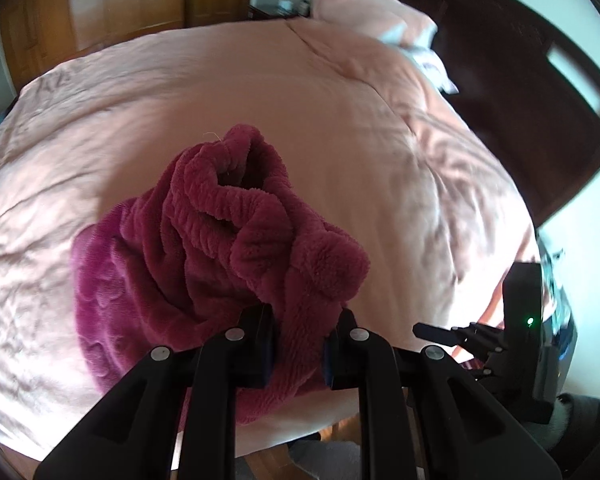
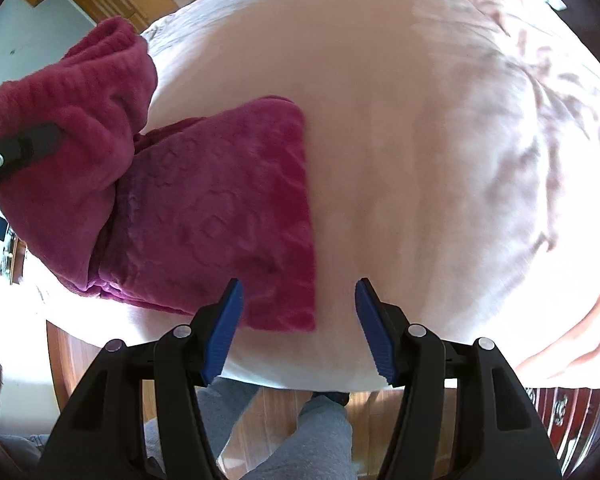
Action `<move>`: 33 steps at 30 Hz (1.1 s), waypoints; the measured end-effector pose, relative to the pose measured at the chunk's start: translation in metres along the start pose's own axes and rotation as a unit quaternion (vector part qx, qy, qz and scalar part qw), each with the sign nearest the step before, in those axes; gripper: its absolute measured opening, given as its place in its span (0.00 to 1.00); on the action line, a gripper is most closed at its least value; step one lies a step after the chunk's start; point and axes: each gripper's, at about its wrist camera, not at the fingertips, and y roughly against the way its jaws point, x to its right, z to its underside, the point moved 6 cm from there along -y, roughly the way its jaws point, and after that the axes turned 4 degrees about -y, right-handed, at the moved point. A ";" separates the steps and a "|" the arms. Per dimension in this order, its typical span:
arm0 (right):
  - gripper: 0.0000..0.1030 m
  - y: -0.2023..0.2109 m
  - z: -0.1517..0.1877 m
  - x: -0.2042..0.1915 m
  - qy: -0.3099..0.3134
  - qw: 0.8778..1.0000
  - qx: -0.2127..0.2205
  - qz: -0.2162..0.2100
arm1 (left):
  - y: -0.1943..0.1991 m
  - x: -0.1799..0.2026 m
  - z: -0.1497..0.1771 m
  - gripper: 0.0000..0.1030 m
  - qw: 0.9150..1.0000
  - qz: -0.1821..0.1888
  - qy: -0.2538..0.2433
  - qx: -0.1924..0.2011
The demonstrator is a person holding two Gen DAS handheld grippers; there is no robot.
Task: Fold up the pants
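Note:
The magenta fleece pants (image 1: 204, 248) lie partly folded on the pink bedcover (image 1: 300, 92). My left gripper (image 1: 300, 340) is shut on the pants' ribbed waistband end and holds it bunched up above the folded part. In the right wrist view the pants (image 2: 220, 216) lie flat at left, with the lifted end (image 2: 72, 120) in the left gripper's finger (image 2: 24, 146). My right gripper (image 2: 300, 312) is open and empty, over the bed's near edge beside the pants' right corner. It also shows in the left wrist view (image 1: 440, 334) at far right.
The bedcover (image 2: 440, 160) stretches wide to the right and far side. Pink pillows (image 1: 364, 12) and a dark headboard (image 1: 512, 80) stand at the back right. Wooden wardrobe doors (image 1: 112, 0) are behind. The person's grey-trousered leg (image 2: 300, 440) and wooden floor are below the bed edge.

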 end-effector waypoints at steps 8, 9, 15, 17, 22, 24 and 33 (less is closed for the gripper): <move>0.58 0.006 0.014 0.026 -0.032 0.999 -0.001 0.011 | -0.044 0.045 0.013 0.16 0.998 0.004 -0.050 -0.040; 0.58 0.008 0.015 0.030 -0.037 0.999 0.000 0.013 | -0.048 0.049 0.014 0.16 0.997 0.003 -0.056 -0.045; 0.58 0.015 0.021 0.049 -0.054 0.998 0.001 0.028 | -0.080 0.060 0.027 0.16 0.995 -0.003 -0.071 -0.071; 0.58 0.015 0.022 0.054 -0.057 0.998 0.000 0.032 | -0.090 0.066 0.033 0.16 0.994 -0.008 -0.082 -0.078; 0.58 0.015 0.027 0.065 -0.064 0.997 -0.006 0.043 | -0.106 0.079 0.052 0.18 0.989 -0.027 -0.114 -0.089; 0.58 0.013 0.027 0.066 -0.062 0.997 -0.009 0.047 | -0.112 0.084 0.060 0.24 0.987 -0.035 -0.126 -0.091; 0.58 0.017 0.000 0.058 -0.058 0.997 0.007 0.052 | -0.098 0.090 0.077 0.48 0.989 0.036 -0.103 -0.098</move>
